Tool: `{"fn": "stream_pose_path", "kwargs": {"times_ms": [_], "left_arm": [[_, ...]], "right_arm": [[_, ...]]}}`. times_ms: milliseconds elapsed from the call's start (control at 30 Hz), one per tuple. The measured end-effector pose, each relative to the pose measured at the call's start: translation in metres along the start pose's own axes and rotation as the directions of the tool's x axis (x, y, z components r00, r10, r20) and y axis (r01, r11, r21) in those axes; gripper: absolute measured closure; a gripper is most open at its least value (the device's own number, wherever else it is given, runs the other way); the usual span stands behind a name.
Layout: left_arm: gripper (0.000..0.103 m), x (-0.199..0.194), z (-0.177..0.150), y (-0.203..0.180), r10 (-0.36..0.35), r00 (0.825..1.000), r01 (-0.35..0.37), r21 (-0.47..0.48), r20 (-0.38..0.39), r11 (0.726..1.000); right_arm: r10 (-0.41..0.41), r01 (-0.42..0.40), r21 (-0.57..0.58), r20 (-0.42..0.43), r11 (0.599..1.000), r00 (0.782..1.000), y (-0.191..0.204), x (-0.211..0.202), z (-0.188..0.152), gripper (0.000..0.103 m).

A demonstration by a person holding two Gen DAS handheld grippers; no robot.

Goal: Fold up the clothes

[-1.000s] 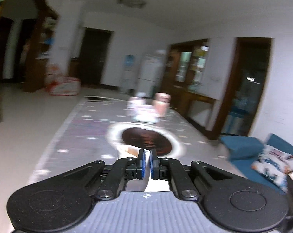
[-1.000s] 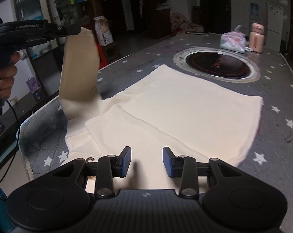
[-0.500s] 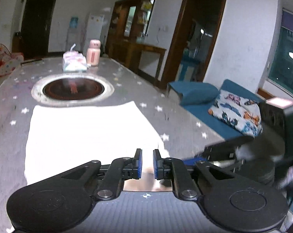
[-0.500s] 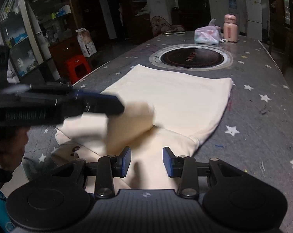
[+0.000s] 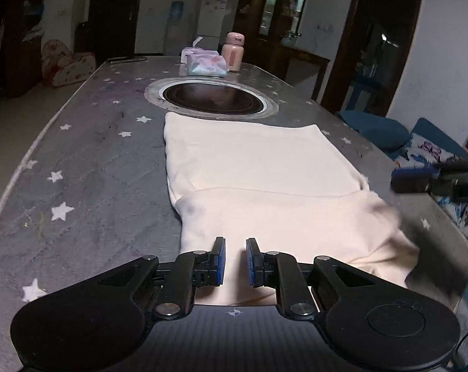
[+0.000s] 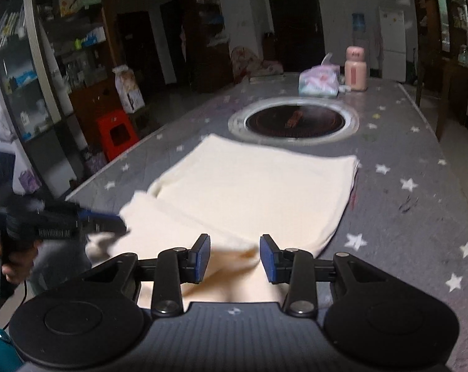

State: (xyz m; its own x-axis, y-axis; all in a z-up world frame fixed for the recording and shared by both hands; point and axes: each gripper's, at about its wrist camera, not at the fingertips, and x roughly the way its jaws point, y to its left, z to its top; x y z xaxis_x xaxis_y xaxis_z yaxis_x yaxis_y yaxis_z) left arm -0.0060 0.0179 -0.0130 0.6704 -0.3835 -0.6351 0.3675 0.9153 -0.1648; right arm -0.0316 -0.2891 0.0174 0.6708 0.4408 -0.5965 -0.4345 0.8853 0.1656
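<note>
A cream garment (image 5: pixel 258 167) lies flat on the grey star-patterned table (image 5: pixel 88 167), with its near part folded over on top (image 5: pixel 280 217). It also shows in the right wrist view (image 6: pixel 252 186). My left gripper (image 5: pixel 235 260) is open and empty, just above the garment's near edge. My right gripper (image 6: pixel 235 259) is open and empty over the garment's near right corner. The left gripper also shows at the left of the right wrist view (image 6: pixel 103 220); the right one shows at the right edge of the left wrist view (image 5: pixel 420 179).
A round black hotplate (image 5: pixel 212 99) is set in the table beyond the garment. A tissue pack (image 5: pixel 206 65) and a pink bottle (image 5: pixel 232 51) stand at the far end. A red stool (image 6: pixel 116 133) and shelves are left of the table, a blue sofa (image 5: pixel 420 142) right.
My left gripper carried the lifted sleeve across the garment, let it go and opened. The sleeve now lies folded on top. My right gripper stayed open and shifted a little.
</note>
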Motion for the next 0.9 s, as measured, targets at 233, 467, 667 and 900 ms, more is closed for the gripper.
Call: {"fn": "stream_pose_path", "kwargs": {"times_ms": [233,467,667,900], "left_arm": [[0.087,0.016,0.025,-0.001,-0.013,0.999,0.013,-0.008,0.033,1.0],[0.087,0.041,0.03,0.022,0.029,1.0,-0.029,-0.057,0.002,0.998],[0.087,0.029,0.035,0.013,0.002,0.999,-0.002,-0.017,0.032,1.0],[0.085,0.048,0.037,0.013,0.022,1.0,-0.022,-0.002,-0.005,1.0]], "right_arm": [[0.038,-0.039,-0.028,-0.036,0.999,0.999,0.01,0.015,-0.002,0.067],[0.047,-0.051,-0.03,-0.108,0.998,0.993,0.012,0.043,-0.016,0.068],[0.038,-0.041,-0.033,-0.101,0.999,0.994,0.008,0.036,-0.015,0.069],[0.033,-0.034,-0.015,-0.09,0.999,0.995,0.004,0.055,-0.009,0.069]]}}
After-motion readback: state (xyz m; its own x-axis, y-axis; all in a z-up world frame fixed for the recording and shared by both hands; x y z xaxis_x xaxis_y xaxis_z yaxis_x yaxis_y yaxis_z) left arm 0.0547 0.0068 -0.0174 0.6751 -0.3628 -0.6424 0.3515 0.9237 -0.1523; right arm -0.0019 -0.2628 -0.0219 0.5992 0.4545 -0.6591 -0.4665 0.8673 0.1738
